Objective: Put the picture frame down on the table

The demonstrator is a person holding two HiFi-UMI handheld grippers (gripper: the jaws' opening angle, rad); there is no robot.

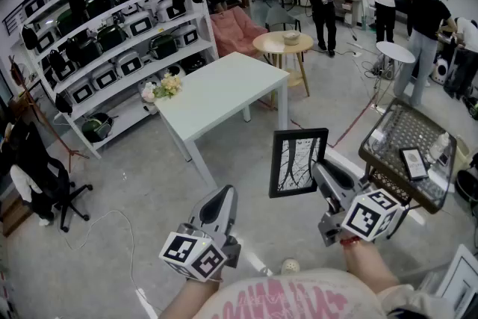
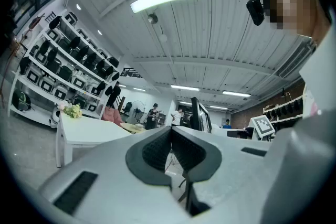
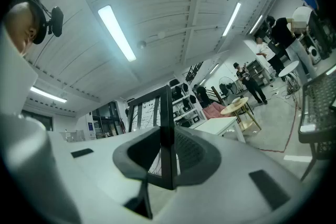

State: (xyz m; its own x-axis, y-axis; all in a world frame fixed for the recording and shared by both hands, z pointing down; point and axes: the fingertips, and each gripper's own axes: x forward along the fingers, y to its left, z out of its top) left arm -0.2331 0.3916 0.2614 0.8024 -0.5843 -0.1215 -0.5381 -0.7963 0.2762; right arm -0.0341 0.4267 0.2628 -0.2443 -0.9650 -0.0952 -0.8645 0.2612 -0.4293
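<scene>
The right gripper (image 1: 321, 172) pinches the picture frame (image 1: 296, 162) by its edge, upright in the air, well short of the white counter (image 1: 216, 90). The left gripper (image 1: 222, 198) is closed, empty. Carry it over the counter, lower slowly.

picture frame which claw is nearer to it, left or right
Right. The right claw grips the picture frame by its edge, with the frame upright. The left claw is shut and empty, off to the frame's left and apart from it.
</scene>
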